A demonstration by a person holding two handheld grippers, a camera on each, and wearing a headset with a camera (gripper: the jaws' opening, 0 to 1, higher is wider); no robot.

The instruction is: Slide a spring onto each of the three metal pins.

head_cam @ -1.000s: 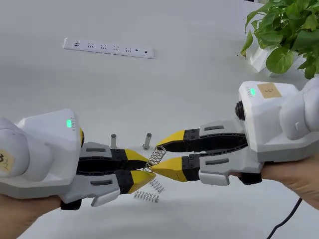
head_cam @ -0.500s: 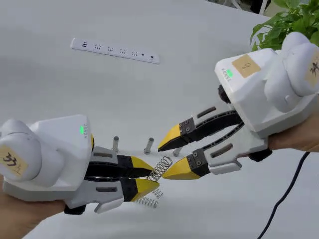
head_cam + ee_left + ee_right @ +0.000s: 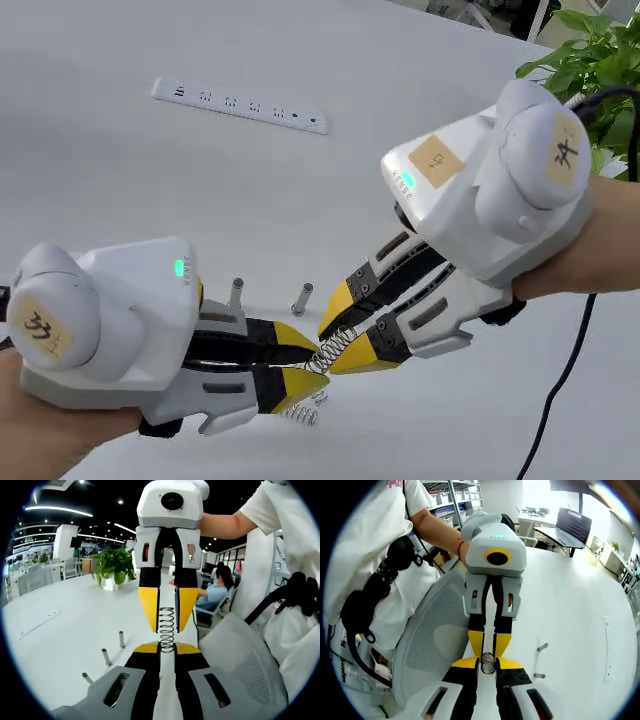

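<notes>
**Head view.** The spring (image 3: 336, 347) is held in the air above the white table (image 3: 120, 190). The left gripper (image 3: 300, 362) reaches in from the spring's left, and its jaws are pinched together on the coil's lower end. The right gripper (image 3: 347, 332) slants down from the spring's upper right, with its two yellow tips drawn in against the coil's sides. Two pins (image 3: 236, 292) stand upright on the table just beyond the spring and to its left. Two loose springs (image 3: 303, 412) lie on the table right below the spring. A power strip (image 3: 240, 105) lies far beyond the spring, a plant (image 3: 600, 50) stands well off to its upper right, and a black cable (image 3: 560, 390) trails to its right.

**Left gripper view.** The spring (image 3: 166, 627) rises straight from the left gripper (image 3: 166, 648), whose tips are closed on its base. The right gripper (image 3: 167, 611) hangs down over the spring, one yellow finger hard against each side. Three pins (image 3: 105, 656) can be counted in a row to the spring's left, one more than from the head. The plant (image 3: 112, 570) stands beyond the spring, and a mesh chair (image 3: 240, 665) is to its right.

**Right gripper view.** The spring (image 3: 487, 664) appears end-on as a ring, seated between the tips of the right gripper (image 3: 487, 663). The left gripper (image 3: 489, 647) meets the spring from above. Two pins (image 3: 542, 646) stand to the spring's right, and the power strip (image 3: 607, 650) is farther right. The chair (image 3: 430, 645) is to the spring's left.
</notes>
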